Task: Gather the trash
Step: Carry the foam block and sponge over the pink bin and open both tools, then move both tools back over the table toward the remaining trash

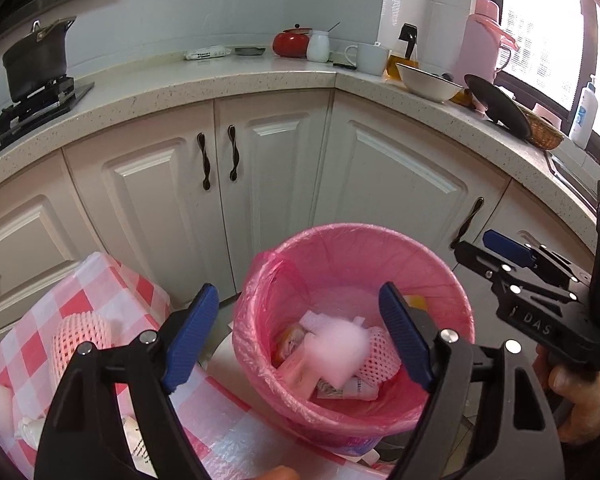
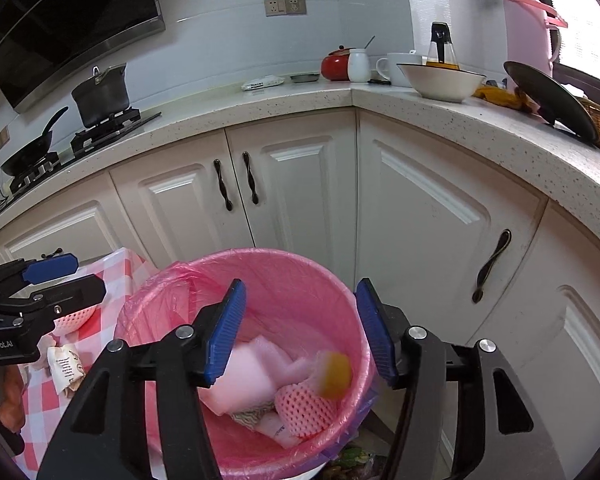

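Pink crinkled plastic lines the round trash bin (image 2: 300,280); both the left gripper (image 1: 296,334) and right gripper (image 2: 300,330) hang released above its foam netting (image 2: 304,412), grasping nothing.

There is one pink bin (image 2: 332,280) with one pink bag liner (image 1: 256,280) in it. Two grippers show, the left gripper (image 1: 296,336) and the right gripper (image 2: 300,328), and each has two blue pads. Inside the bin lie one pink foam net (image 2: 304,408), one yellow piece (image 2: 336,372) and maybe two or three white foam bits (image 2: 240,376); it is blurry there, so I am not sure. One more foam net (image 1: 80,338) sits on the one checked cloth (image 1: 112,292). On the counter (image 2: 300,100) are one red pot (image 2: 334,66), one white jar (image 2: 358,65), one white mug (image 2: 396,68), one white bowl (image 2: 440,82) and one pink flask (image 2: 528,20). The stove (image 2: 108,128) has one black pot (image 2: 100,94) and one pan (image 2: 32,148).
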The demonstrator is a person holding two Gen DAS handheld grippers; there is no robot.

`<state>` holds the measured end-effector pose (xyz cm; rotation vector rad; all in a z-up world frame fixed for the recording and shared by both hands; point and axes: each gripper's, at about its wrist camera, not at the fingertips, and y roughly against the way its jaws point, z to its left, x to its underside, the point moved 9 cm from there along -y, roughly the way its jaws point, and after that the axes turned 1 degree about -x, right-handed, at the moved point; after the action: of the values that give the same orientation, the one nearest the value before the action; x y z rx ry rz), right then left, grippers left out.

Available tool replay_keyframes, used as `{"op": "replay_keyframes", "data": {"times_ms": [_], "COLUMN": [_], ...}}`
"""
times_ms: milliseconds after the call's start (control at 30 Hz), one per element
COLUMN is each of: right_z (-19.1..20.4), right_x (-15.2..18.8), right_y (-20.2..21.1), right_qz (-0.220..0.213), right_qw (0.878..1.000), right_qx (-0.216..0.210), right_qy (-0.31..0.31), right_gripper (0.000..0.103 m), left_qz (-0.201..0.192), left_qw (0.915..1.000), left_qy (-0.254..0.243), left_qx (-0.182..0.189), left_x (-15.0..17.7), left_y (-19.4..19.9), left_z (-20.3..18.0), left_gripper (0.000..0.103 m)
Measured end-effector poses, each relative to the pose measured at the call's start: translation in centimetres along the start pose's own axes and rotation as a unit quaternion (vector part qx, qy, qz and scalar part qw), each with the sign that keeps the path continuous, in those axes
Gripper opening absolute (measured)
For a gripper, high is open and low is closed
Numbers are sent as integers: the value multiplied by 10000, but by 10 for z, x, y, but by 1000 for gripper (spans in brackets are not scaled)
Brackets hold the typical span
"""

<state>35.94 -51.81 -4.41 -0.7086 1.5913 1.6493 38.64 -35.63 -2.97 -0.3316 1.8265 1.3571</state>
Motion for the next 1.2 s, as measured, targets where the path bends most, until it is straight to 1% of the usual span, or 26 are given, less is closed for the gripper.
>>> {"op": "replay_keyframes", "data": {"times_ms": [100, 300, 333, 433, 600, 667, 700, 933, 1200], "right_z": [-1, 9, 10, 14, 22, 27, 30, 51, 94], "right_x": [4, 7, 8, 10, 13, 14, 15, 17, 23], "right_y": [1, 6, 8, 12, 17, 19, 20, 26, 34], "right_qz": [15, 9, 5, -37, -35, -32, -30, -11, 11], "right_qw": [10000, 10000, 10000, 10000, 9999, 9999, 9999, 9995, 9979], "right_qx": [-10, -52, -60, -73, -126, -152, -159, -271, -545], "right_qy": [-37, 21, 23, 31, 51, 51, 60, 139, 349], "right_gripper": [54, 54, 55, 65, 68, 72, 73, 73, 73], "left_qz": [8, -30, -42, -81, -140, -164, -176, -285, -334], "left_qw": [10000, 9999, 9999, 9998, 9994, 9991, 9990, 9968, 9923], "left_qy": [49, 105, 115, 151, 264, 323, 346, 617, 940], "left_qx": [-12, -47, -57, -93, -180, -222, -239, -431, -730], "left_x": [6, 16, 17, 21, 27, 32, 34, 52, 80], "left_y": [3, 13, 15, 23, 37, 44, 48, 76, 108], "left_z": [4, 8, 9, 15, 30, 38, 41, 75, 120], "left_gripper": [79, 79, 79, 79, 79, 79, 79, 79, 79]}}
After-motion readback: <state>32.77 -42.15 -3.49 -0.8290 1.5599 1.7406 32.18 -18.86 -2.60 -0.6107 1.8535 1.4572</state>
